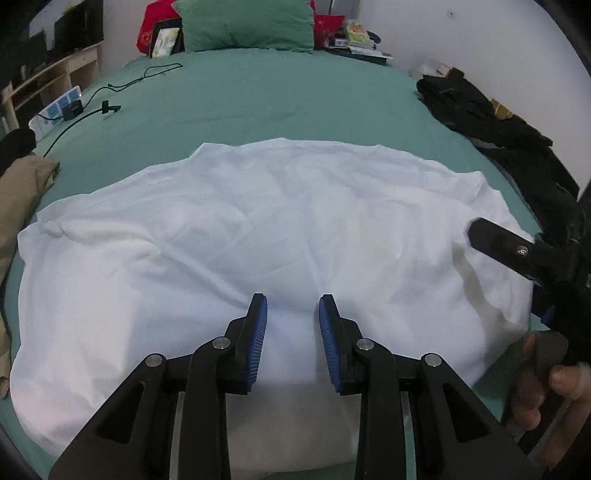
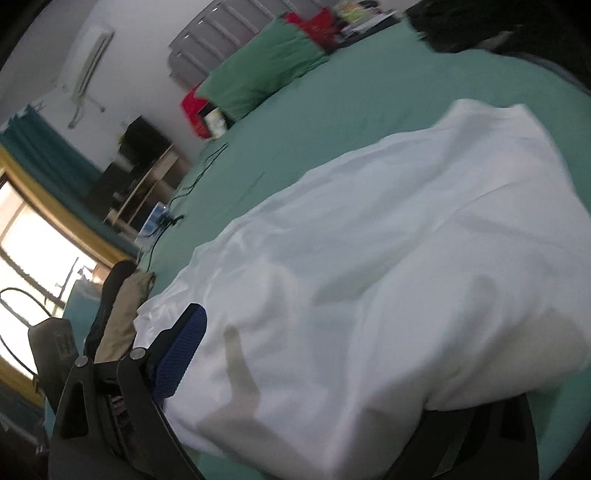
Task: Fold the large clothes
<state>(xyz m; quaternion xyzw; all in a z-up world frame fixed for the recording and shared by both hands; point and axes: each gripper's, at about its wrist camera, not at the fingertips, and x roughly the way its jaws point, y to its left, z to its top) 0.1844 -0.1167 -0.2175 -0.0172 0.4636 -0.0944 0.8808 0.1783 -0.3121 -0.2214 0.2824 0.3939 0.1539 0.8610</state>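
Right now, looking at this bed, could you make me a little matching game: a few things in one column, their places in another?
Things:
1. large white cloth garment
2. green fabric pillow
3. heap of black clothes
4. thin black cable

Places:
A. head of the bed
B. right edge
C. spread across the near middle
D. far left side

Pairs: 1-C, 2-A, 3-B, 4-D

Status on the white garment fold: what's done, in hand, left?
Done: the white garment lies spread, somewhat rumpled, on the green bedsheet; no neat fold shows yet. In hand: nothing gripped. The left gripper hovers over its near edge, jaws apart; the right gripper sits open at its right side. Left: grasping and every fold. Dark clothes wait beside it.
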